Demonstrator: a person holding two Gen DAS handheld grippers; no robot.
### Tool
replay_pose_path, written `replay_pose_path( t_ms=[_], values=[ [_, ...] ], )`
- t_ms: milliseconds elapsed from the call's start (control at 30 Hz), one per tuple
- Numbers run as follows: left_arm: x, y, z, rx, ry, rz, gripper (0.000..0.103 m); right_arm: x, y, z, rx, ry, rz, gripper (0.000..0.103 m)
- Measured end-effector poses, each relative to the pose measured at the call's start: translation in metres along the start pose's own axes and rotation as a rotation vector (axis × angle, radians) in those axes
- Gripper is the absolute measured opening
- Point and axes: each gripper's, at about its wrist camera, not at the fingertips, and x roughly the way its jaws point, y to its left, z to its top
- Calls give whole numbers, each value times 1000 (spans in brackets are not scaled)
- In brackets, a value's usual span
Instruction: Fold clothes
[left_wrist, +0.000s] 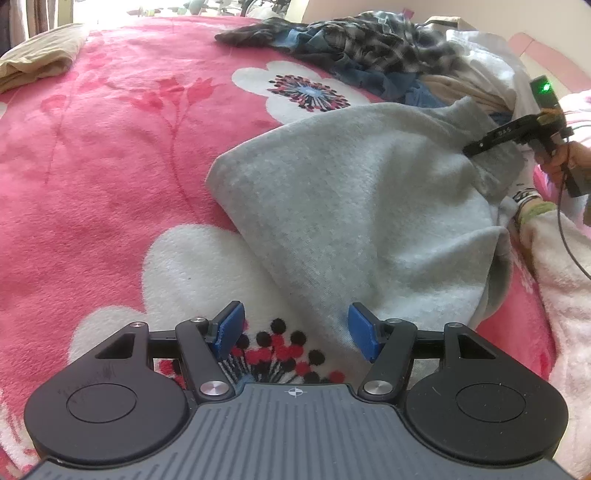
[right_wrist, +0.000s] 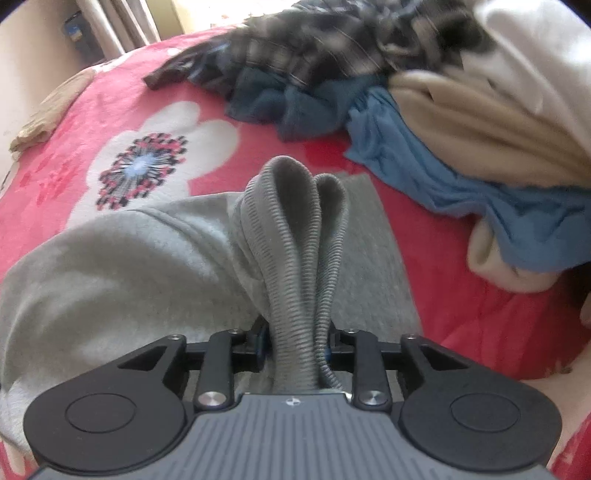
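Between my right gripper (right_wrist: 295, 341) pads, ribbed hem bunching, gripping grey sweatshirt (left_wrist: 351, 206); left gripper (left_wrist: 295, 332) hovering open, empty, at garment's near edge, body stretching away rightward.

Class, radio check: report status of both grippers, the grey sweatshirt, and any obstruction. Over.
Left gripper open, empty, above blanket. Right gripper holds ribbed hem of grey sweatshirt. Unfolded clothes pile lies beyond, apart from it.

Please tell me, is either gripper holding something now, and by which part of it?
The right gripper holds the grey sweatshirt by its ribbed hem, bunched between the fingers. The left gripper is open and holds nothing.
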Motion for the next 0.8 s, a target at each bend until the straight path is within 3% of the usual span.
replay_pose_path(
  t_ms=[100,200,267,433,533,600,700,800],
  values=[
    [-1,1,0,-2,-2,-1,62,8,-10,-2,21,-6,-4,47],
    [-1,3,-1,-6,-5,-5,62,11,-16,-4,27,-20,-36,64],
    [-2,4,-2,-9,-7,-8,62,11,-21,-5,48,-23,-34,64],
    [-2,6,-4,-19,-12,-12,62,0,-18,-6,52,-55,-27,45],
    [0,7,-5,-30,-11,-13,62,-4,-17,-6,56,-59,-32,42],
    [0,6,-5,-33,-11,-12,62,-3,-18,-6,67,-67,-43,45],
    [0,5,-5,-29,-13,-12,62,-6,-25,-7,115,-90,-77,70],
    [1,6,-4,-34,-16,-15,62,-17,-29,-11,151,-137,-79,70]
  ],
)
